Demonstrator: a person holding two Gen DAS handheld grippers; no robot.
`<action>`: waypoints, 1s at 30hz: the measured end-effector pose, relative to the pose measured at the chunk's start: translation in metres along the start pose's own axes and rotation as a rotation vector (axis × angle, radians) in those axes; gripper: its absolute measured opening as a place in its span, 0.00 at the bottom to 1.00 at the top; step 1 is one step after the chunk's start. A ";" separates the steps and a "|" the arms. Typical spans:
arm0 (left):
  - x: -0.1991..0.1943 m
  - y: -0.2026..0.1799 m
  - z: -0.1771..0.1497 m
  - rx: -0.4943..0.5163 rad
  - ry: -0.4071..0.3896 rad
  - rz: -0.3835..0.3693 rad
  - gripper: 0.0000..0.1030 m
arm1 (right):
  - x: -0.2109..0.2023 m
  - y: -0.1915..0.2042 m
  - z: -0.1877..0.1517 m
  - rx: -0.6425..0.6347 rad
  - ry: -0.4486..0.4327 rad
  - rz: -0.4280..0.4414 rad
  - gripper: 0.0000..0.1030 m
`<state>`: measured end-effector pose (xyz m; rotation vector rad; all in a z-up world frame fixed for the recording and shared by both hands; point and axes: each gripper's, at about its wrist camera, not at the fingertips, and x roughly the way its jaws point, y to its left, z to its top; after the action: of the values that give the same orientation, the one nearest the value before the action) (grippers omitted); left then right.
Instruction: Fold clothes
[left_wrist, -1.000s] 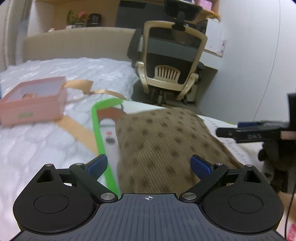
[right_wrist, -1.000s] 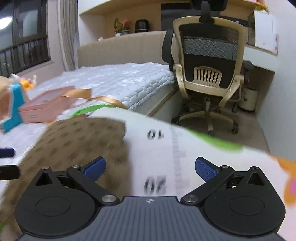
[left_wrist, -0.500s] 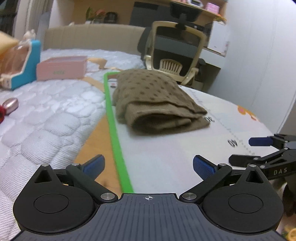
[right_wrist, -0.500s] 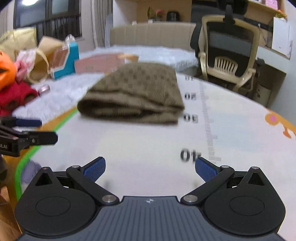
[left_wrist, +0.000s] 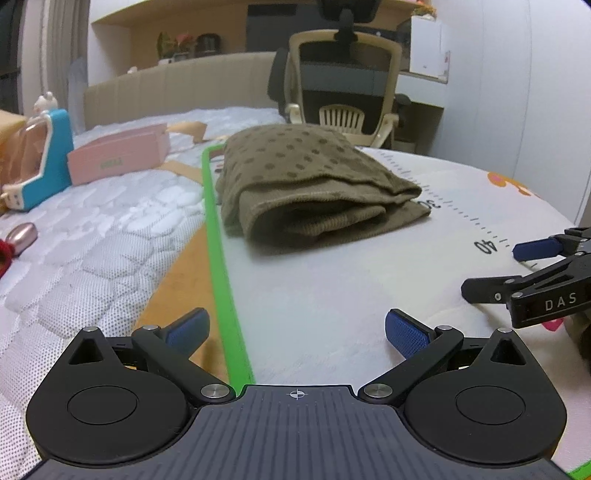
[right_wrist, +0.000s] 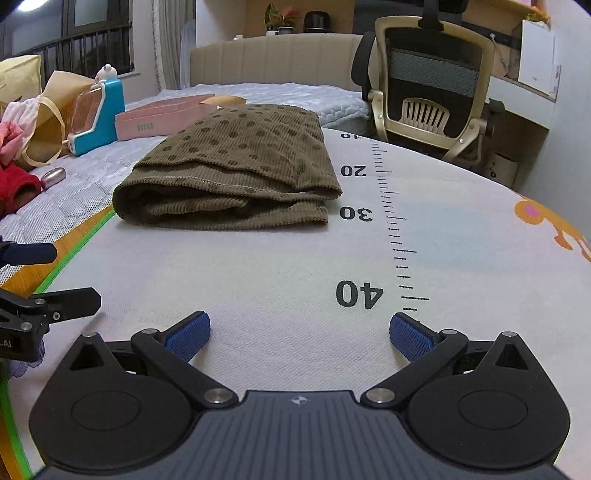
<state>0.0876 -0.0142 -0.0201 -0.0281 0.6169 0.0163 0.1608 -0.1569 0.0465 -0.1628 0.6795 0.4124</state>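
Both tools are spread wide and hold nothing: the left tool sits low over the mat's green border, the right tool beside the printed ruler scale. The brown dotted garment lies at twelve o'clock from both, well apart, folded into a thick stack on the white mat on the bed. The fold looks done, so the risks are mild ones. The loose top layer may spring open, since its open edge faces the tools. A careless sweep could also snag that edge and drag the stack toward the pink box at ten o'clock.
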 end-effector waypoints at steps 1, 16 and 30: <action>0.001 0.001 0.000 -0.003 0.007 -0.002 1.00 | 0.000 0.000 -0.001 -0.001 -0.001 -0.001 1.00; 0.006 0.005 0.001 -0.035 0.039 0.010 1.00 | 0.000 -0.001 -0.001 0.002 -0.001 0.002 1.00; 0.006 0.003 0.001 -0.030 0.042 0.019 1.00 | 0.000 -0.002 -0.001 0.001 -0.002 0.004 1.00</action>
<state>0.0932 -0.0106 -0.0227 -0.0523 0.6593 0.0433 0.1608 -0.1586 0.0457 -0.1606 0.6783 0.4157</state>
